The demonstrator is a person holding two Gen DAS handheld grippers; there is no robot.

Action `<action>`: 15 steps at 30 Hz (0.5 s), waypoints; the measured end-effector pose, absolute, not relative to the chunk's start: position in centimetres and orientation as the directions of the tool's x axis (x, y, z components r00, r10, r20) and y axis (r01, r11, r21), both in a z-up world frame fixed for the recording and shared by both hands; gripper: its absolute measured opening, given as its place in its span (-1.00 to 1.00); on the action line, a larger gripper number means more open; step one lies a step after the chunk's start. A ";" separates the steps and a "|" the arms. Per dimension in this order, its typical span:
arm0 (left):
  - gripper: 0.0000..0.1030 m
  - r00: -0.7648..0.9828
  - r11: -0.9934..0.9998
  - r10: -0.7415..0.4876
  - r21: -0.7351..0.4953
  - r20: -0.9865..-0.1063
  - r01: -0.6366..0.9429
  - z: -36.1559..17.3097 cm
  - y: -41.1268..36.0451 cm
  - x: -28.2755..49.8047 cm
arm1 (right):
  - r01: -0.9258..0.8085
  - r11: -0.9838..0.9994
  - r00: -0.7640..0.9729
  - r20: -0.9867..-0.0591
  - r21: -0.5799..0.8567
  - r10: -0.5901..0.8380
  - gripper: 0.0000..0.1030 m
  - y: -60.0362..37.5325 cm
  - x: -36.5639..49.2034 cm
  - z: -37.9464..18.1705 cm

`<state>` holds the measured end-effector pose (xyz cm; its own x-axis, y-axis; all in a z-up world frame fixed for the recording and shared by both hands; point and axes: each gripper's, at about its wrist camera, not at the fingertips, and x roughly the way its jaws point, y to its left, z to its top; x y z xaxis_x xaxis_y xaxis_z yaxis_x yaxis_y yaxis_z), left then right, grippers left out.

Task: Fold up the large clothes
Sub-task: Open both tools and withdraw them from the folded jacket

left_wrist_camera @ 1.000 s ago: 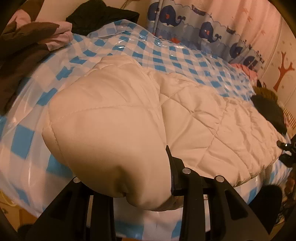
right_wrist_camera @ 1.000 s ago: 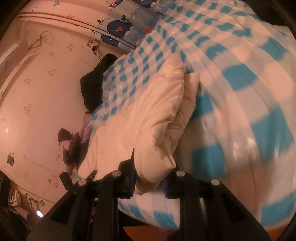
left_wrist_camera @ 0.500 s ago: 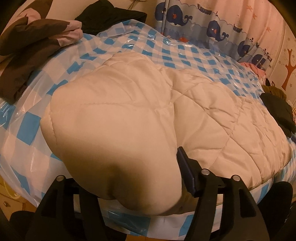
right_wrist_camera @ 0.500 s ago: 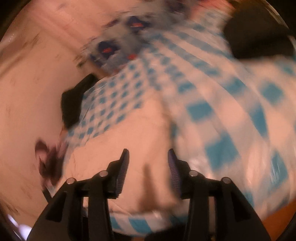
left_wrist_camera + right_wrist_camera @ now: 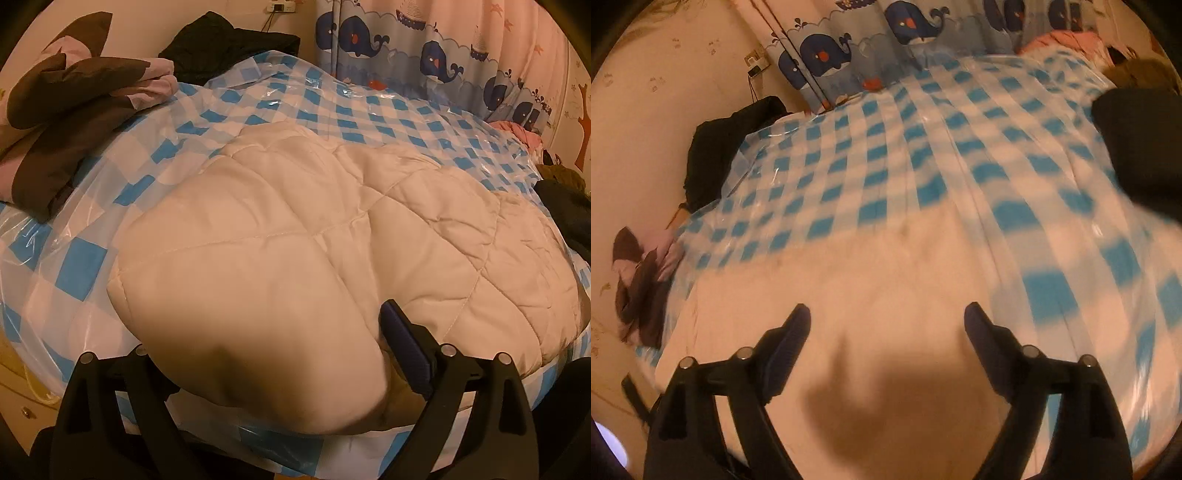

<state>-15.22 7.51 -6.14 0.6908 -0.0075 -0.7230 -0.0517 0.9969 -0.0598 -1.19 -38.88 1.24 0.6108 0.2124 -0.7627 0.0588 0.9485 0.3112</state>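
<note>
no readable text, labels, brands or numbers anywhere

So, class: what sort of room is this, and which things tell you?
Probably a child's bedroom: a bed under a blue-checked cover, whale-print curtains, and clothes piled at its edge.

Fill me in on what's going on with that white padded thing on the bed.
A person with a hand-held tool in each hand is folding a cream quilted jacket on a bed covered by a blue-checked plastic sheet. The left tool is opening, with a puffy fold of the jacket between its jaws. The right tool is opening too, above the jacket with nothing held. Dark clothes lie at the bed's edges.
</note>
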 end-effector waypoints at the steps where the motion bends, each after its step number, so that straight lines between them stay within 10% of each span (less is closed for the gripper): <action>1: 0.73 0.689 0.997 -0.013 -0.066 -0.724 -0.051 -6.2 7.6 -15.2 | 0.073 0.957 0.600 -0.779 0.279 0.181 0.59 -38.8 0.3 0.4; 5: 0.74 0.683 0.994 -0.043 -0.103 -0.729 -0.048 -6.4 8.2 -15.0 | 0.244 0.931 0.368 -0.914 0.273 0.171 0.63 -41.2 6.1 -8.7; 15: 0.76 0.676 0.987 -0.065 -0.145 -0.734 -0.062 -6.8 8.4 -14.7 | -0.107 0.986 0.738 -0.655 0.125 0.163 0.76 -25.9 6.8 2.4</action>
<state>-14.72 8.36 -6.79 0.6758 -0.0654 -0.7342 -0.0623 0.9874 -0.1453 6.77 -25.88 2.37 0.7379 0.1632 -0.6548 -0.1071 0.9863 0.1252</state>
